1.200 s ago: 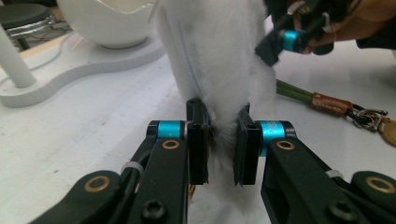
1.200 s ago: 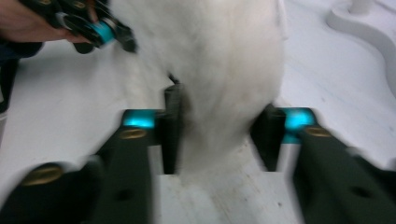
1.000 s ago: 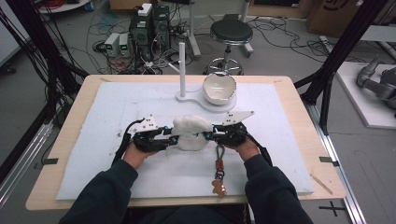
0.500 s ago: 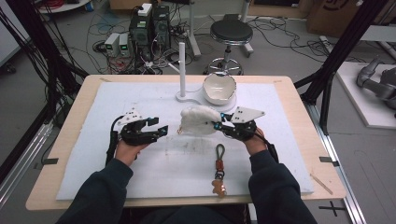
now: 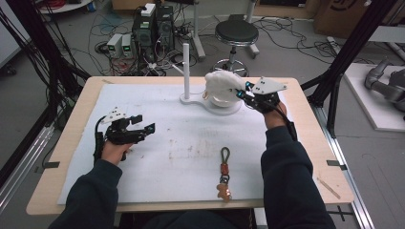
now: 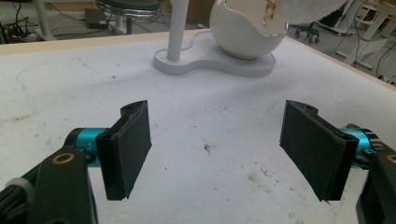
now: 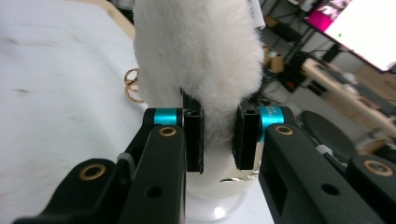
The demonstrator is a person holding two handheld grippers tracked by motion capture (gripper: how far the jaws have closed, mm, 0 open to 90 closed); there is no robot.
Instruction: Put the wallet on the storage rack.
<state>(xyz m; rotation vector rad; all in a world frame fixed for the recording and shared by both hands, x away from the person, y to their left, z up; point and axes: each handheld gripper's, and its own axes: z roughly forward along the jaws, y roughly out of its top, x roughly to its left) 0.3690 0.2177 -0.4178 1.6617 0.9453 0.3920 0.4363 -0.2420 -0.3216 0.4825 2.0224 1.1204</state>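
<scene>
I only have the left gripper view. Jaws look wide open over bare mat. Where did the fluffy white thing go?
Observer: The right gripper has it: the high view shows the fluffy white thing held above the white egg-shaped bowl.
Operator: Firm grip or just resting?
Observer: Firm. In the right gripper view both pads squeeze the fur between them.
Operator: Anything else on the mat?
Observer: A keychain lies near the front edge, between the person's two forearms, apart from both grippers.
Operator: And my left gripper?
Observer: The left gripper has just been opening, nothing between the jaws, at the mat's left side.
</scene>
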